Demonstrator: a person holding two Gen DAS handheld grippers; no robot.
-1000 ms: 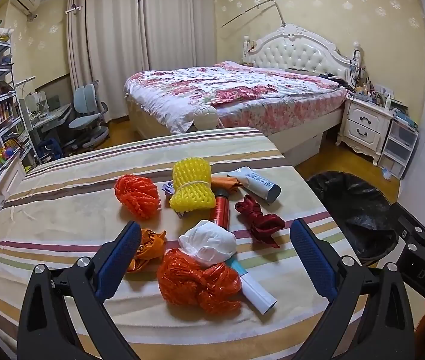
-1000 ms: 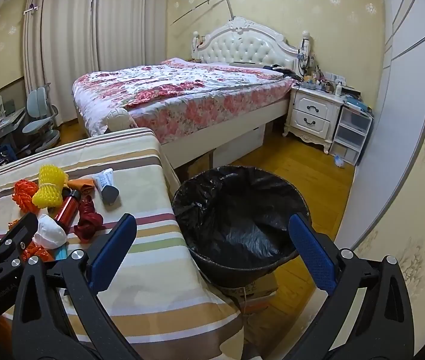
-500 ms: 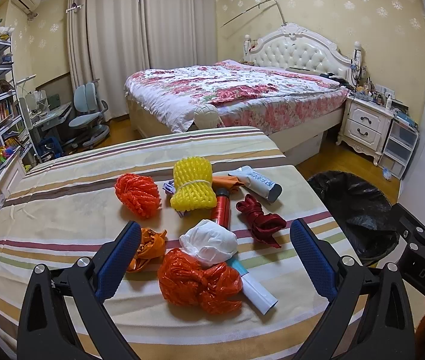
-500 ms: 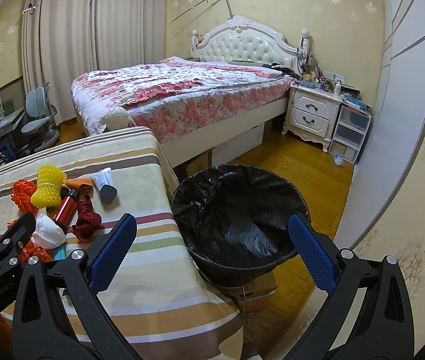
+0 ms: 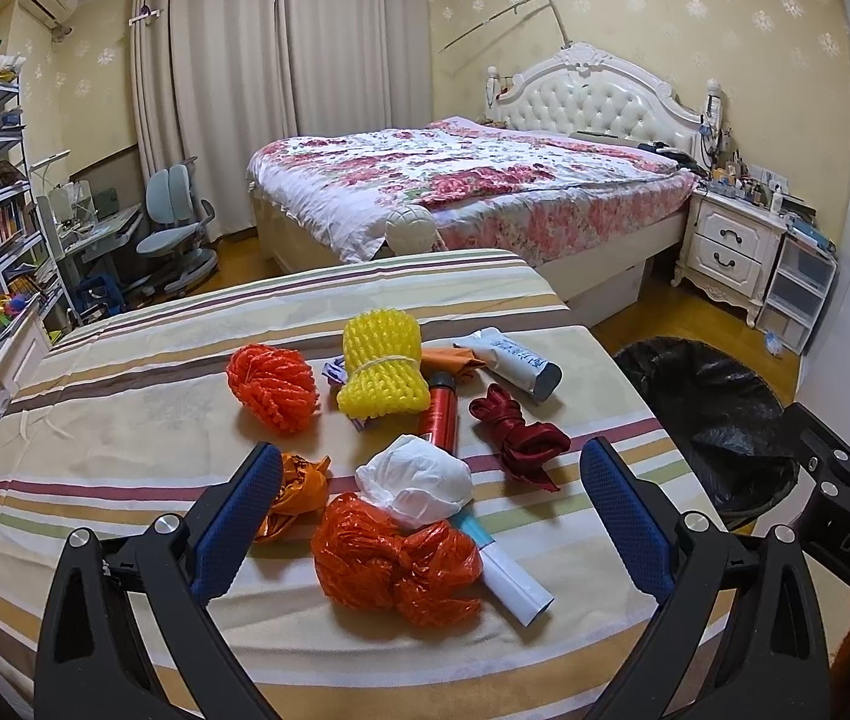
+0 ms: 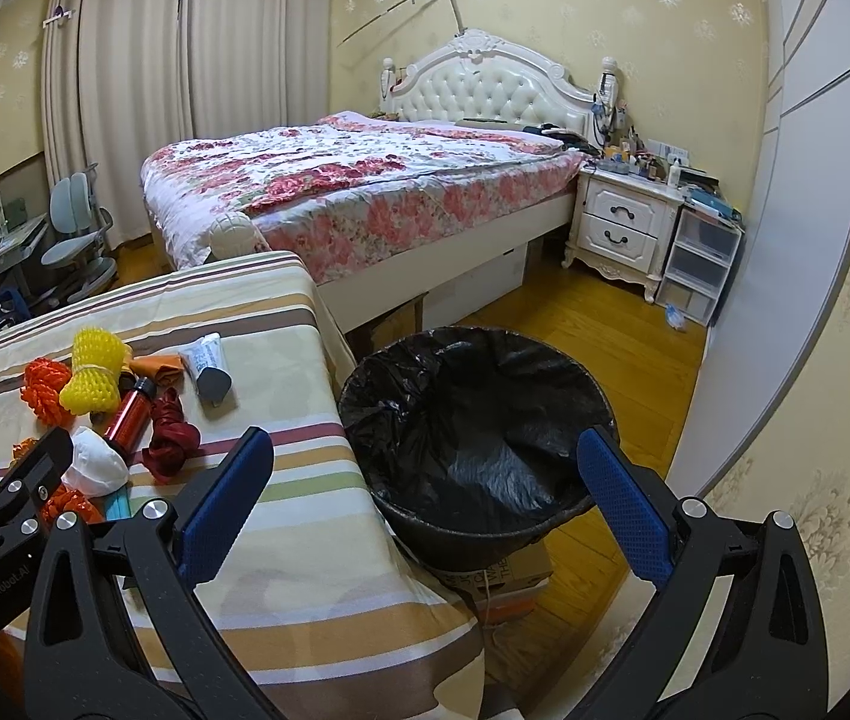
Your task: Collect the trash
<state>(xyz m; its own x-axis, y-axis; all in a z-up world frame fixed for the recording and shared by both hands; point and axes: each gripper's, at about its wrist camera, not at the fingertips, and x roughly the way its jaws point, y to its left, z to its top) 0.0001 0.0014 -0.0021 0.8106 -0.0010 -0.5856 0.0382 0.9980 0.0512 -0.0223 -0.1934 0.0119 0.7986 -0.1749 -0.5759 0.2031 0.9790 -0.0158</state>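
Nothing much has shifted since a second ago: we hold both grippers steady, trash untouched. Our left gripper (image 5: 425,507) hangs over the near edge of the striped table (image 5: 125,408), jaws wide open around nothing, the orange bag (image 5: 392,561) and white wad (image 5: 416,480) lying between them. Farther off sit the yellow net (image 5: 383,372), orange net (image 5: 272,387), red can (image 5: 440,417), dark red ribbon (image 5: 515,438) and grey tube (image 5: 515,357). Our right gripper (image 6: 422,507) hovers open and empty above the black-lined bin (image 6: 473,426), just right of the table.
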